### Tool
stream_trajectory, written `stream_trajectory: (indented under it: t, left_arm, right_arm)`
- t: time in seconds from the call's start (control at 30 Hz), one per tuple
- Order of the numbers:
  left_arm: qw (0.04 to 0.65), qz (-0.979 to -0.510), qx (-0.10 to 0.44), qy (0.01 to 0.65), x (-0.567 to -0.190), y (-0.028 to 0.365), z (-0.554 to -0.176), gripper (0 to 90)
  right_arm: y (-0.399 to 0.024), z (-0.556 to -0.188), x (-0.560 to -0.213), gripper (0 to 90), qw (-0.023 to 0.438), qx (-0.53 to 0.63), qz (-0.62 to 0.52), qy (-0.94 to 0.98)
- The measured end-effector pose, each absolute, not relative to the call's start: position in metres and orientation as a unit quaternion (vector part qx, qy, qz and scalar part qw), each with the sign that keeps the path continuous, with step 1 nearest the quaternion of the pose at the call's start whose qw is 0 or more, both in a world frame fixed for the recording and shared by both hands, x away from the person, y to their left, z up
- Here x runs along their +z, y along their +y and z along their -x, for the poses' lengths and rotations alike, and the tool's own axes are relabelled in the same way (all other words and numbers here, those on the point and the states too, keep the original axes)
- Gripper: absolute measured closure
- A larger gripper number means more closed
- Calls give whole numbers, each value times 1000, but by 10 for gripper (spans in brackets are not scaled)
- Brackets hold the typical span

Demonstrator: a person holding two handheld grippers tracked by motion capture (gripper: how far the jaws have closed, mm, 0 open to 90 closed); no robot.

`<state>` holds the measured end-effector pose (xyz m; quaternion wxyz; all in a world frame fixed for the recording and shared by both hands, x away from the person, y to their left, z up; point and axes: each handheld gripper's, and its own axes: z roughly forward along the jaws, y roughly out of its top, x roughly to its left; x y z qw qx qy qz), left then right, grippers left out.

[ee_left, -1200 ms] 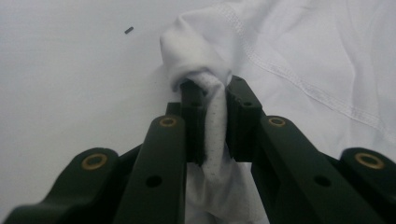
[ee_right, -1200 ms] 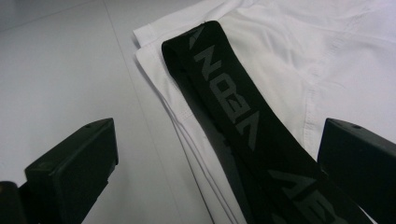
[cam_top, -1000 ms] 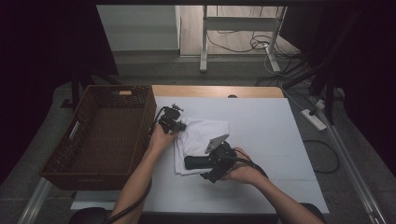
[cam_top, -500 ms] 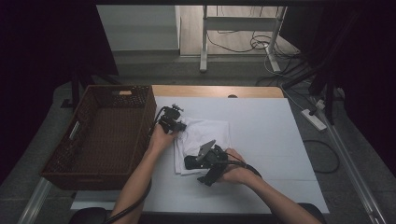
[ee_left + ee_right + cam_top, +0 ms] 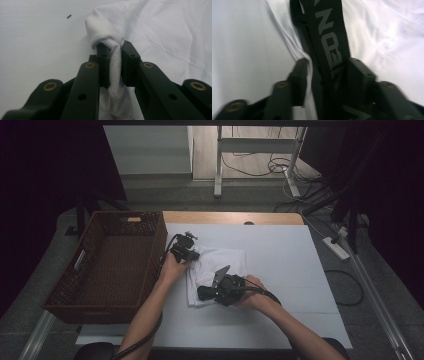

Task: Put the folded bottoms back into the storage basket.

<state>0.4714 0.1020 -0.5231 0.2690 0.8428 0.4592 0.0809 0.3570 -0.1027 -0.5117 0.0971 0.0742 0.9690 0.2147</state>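
Crumpled white fabric garment (image 5: 216,272) lies on white table top (image 5: 280,270), just right of brown wicker basket (image 5: 112,262). Left gripper (image 5: 115,63) clamps bunched garment fold. Right gripper (image 5: 325,75), jaws just closing, pinches garment's black lettered waistband (image 5: 329,45).

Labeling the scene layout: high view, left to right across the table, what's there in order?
Wicker basket → left tongs, shut on the white garment → right tongs, also on that garment → bare white table top → power strip on the floor.
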Motion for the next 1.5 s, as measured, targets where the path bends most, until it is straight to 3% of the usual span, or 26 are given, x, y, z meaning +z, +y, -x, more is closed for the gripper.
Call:
stream_trajectory:
  t: [0.1, 0.27, 0.4, 0.7, 1.5]
  left_arm:
    - [268, -843, 83, 458, -523, 102, -471, 789]
    - [266, -845, 86, 455, -523, 101, -471, 789]
    - [265, -846, 92, 454, -523, 100, -470, 793]
    - [264, -850, 101, 444, -515, 98, -469, 819]
    - [282, -855, 129, 417, -458, 102, -467, 821]
  right_arm:
    - [-102, -362, -510, 714, 98, 209, -78, 970]
    - [-104, -369, -508, 744, 77, 212, -92, 970]
    - [-111, -381, -506, 767, 23, 240, -123, 963]
    - [-117, -387, -494, 778, -7, 270, -141, 952]
    - [-118, -383, -447, 783, -6, 323, -124, 938]
